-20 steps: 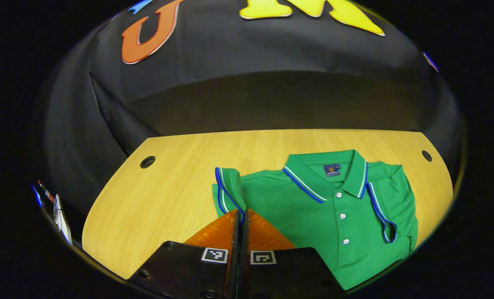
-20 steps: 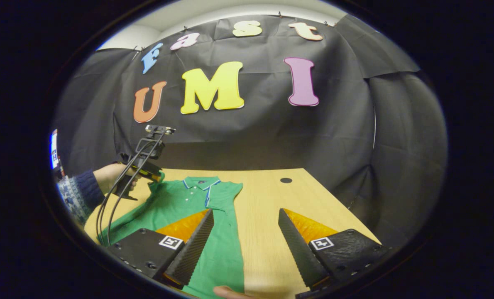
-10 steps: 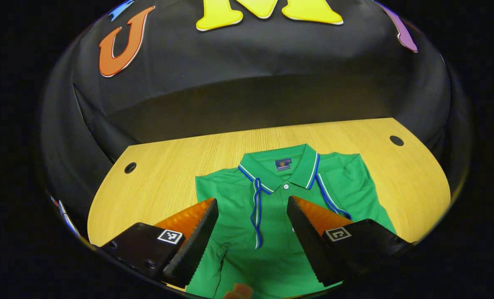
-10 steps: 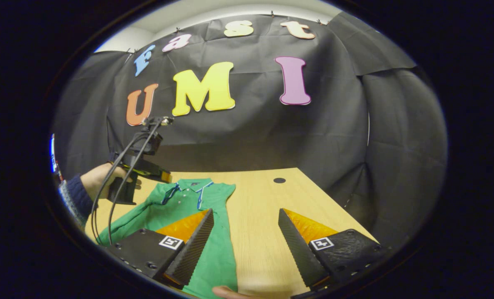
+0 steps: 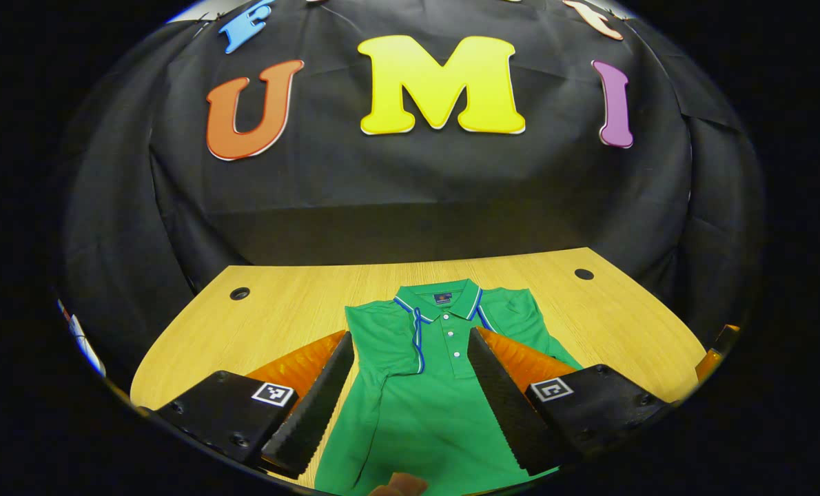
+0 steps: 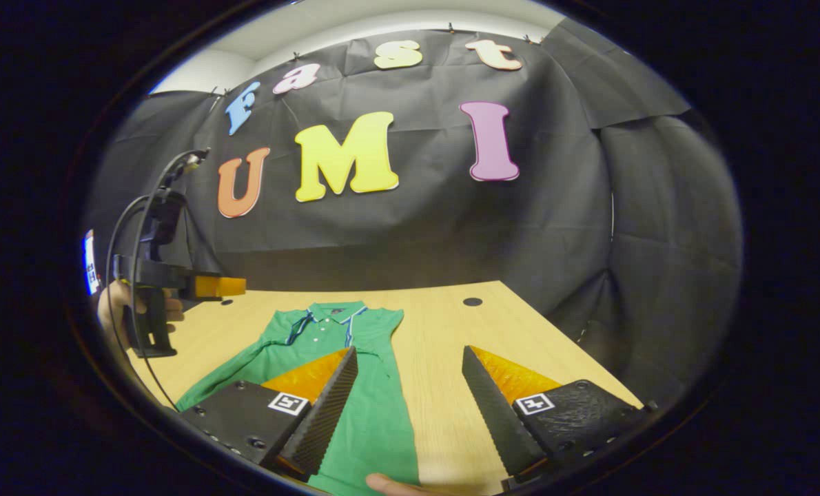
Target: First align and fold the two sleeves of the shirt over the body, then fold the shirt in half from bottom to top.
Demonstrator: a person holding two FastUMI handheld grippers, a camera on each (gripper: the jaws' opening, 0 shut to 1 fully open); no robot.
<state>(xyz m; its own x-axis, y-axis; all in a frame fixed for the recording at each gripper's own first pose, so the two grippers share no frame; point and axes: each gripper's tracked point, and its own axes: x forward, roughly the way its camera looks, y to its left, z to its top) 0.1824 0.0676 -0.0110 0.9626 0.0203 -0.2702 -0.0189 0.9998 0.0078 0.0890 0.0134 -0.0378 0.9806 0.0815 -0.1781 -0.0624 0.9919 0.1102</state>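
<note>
both sleeves look folded onto the body, so next step by my read is the bottom-to-top fold. green shirt (image 5: 444, 386) lies flat on the table (image 5: 279, 310), directly ahead of and below the left gripper (image 5: 410, 399), collar at the far end. left gripper's jaws are apart, holding nothing, raised above the cloth. right gripper (image 6: 410, 413) also has its jaws spread and empty, with the shirt under its left finger and bare table ahead. hem sits at the near edge, mostly out of frame. advice: pinch both hem corners level, lift together, carry forward to the shoulders, lay down without dragging the sleeves loose.
</note>
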